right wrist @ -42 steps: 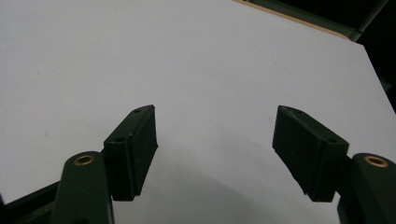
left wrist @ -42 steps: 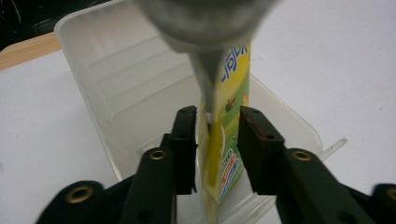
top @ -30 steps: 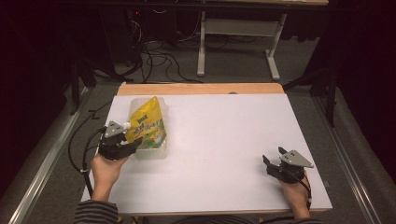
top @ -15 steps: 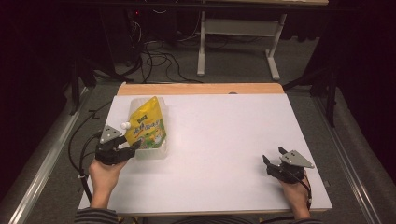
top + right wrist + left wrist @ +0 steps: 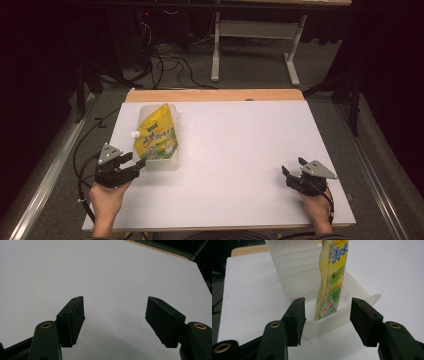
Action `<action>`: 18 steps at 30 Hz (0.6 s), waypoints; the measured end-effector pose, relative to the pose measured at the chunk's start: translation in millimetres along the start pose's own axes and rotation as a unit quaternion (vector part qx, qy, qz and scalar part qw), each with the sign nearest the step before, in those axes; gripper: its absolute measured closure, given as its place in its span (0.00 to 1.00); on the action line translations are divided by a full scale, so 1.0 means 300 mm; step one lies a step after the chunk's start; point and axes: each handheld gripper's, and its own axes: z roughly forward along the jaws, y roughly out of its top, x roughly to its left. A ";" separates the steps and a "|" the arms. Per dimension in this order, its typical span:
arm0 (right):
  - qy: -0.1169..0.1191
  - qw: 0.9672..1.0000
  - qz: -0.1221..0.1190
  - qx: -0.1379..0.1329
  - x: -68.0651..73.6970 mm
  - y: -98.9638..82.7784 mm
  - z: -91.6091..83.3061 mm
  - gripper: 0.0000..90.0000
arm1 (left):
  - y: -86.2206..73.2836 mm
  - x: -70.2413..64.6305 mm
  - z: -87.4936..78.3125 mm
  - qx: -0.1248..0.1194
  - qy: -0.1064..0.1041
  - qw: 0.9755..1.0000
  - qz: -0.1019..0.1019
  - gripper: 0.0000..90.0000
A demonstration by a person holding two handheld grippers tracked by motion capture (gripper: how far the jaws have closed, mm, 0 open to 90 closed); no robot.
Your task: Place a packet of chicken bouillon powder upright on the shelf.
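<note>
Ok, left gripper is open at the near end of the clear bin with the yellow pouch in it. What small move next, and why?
Probably ease the left gripper straight back a little. It is open with the clear bin's near wall between its fingers, holding nothing, and the yellow pouch already stands inside. Backing straight out should avoid nudging the bin.

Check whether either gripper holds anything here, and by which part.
Nothing is held. The left gripper is open, jaws straddling the near end of the clear container; the right gripper is open over bare table.
</note>
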 end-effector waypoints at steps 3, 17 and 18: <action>0.001 1.000 0.001 0.000 -0.001 0.000 0.000 0.36 | -0.006 -0.017 -0.015 -0.005 -0.003 1.000 0.004 0.51; 0.001 1.000 -0.006 -0.004 0.000 -0.001 -0.001 0.36 | -0.007 -0.146 0.005 -0.027 -0.040 0.998 0.033 0.50; 0.001 1.000 -0.006 -0.004 0.000 0.000 -0.001 0.36 | -0.006 -0.155 0.014 -0.027 -0.045 0.998 0.035 0.49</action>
